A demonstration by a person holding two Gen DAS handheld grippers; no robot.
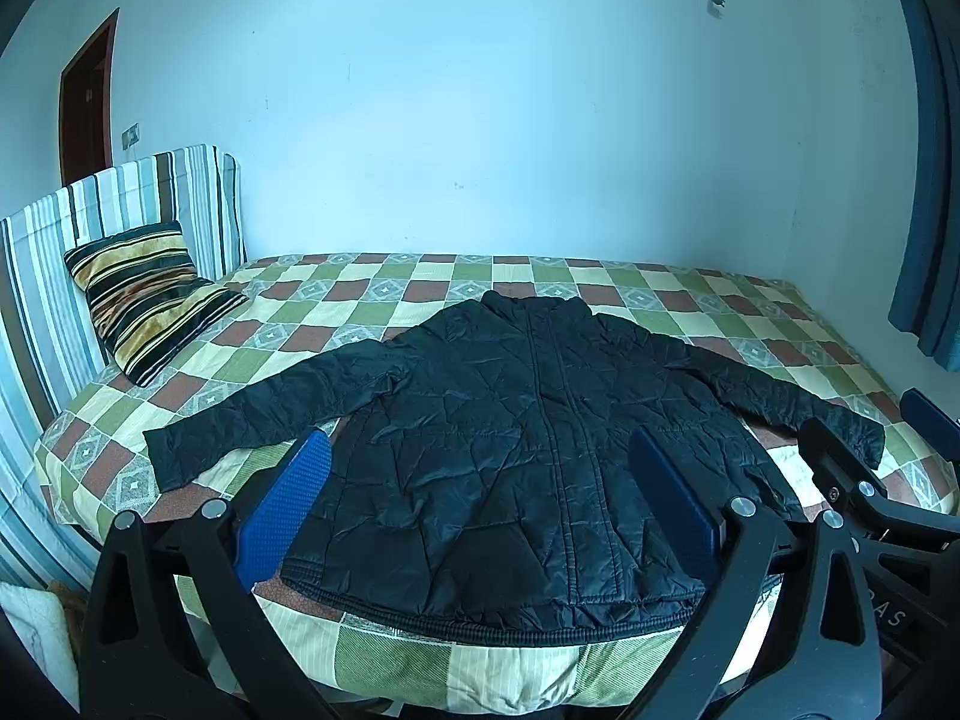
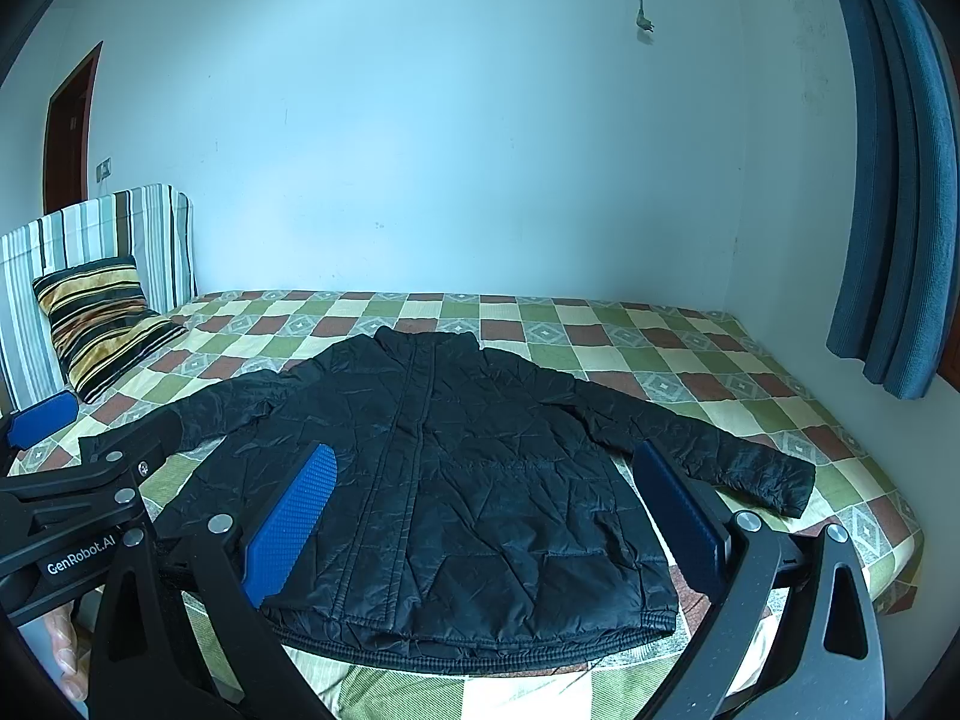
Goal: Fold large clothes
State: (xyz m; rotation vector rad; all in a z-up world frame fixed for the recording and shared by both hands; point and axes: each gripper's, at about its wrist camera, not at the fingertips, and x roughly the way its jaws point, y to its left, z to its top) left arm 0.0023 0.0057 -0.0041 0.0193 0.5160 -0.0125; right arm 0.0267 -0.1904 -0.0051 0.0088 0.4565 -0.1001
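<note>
A black quilted jacket lies flat on the bed, front up, zipped, collar toward the far wall and both sleeves spread out sideways. My left gripper hovers open above the hem, its blue pads wide apart with nothing between them. My right gripper hangs open over the hem too, empty. In the left wrist view the right gripper shows at the right edge by the sleeve cuff. The left gripper appears at the left edge of the right wrist view.
The bed carries a green, brown and cream checked sheet. A striped pillow leans on a striped headboard at the left. Blue curtains hang at the right. A hand shows at lower left.
</note>
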